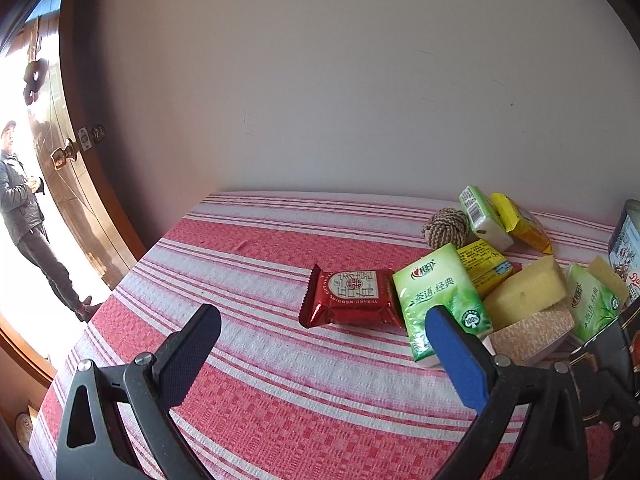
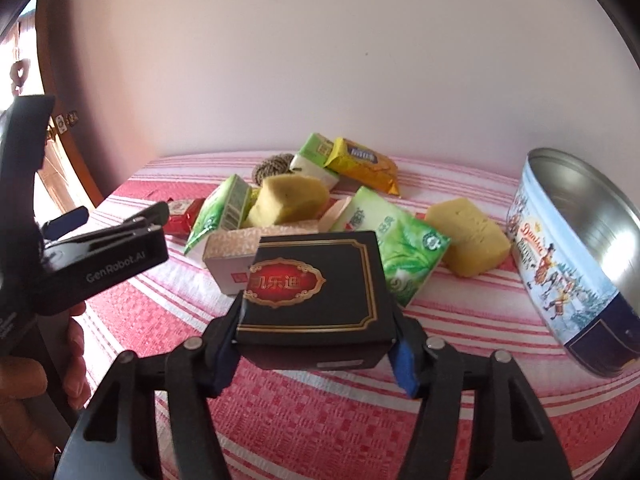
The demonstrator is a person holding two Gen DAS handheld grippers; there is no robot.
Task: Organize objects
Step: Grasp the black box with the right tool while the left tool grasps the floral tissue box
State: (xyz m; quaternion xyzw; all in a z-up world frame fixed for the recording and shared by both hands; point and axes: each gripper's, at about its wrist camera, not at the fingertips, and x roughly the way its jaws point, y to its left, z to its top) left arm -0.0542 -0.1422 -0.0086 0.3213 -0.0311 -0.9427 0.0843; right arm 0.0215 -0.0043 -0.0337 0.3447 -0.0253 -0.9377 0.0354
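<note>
My right gripper is shut on a black box with a red label and holds it above the striped cloth. An open round tin stands to its right. My left gripper is open and empty, low over the cloth, in front of a red snack packet and a green tissue pack. The pile behind holds yellow sponges, green tissue packs, a beige box, a yellow snack packet and a rope ball.
A white wall stands right behind the table. The table's left edge drops toward an open wooden door, where a person stands. The left gripper's body shows in the right wrist view.
</note>
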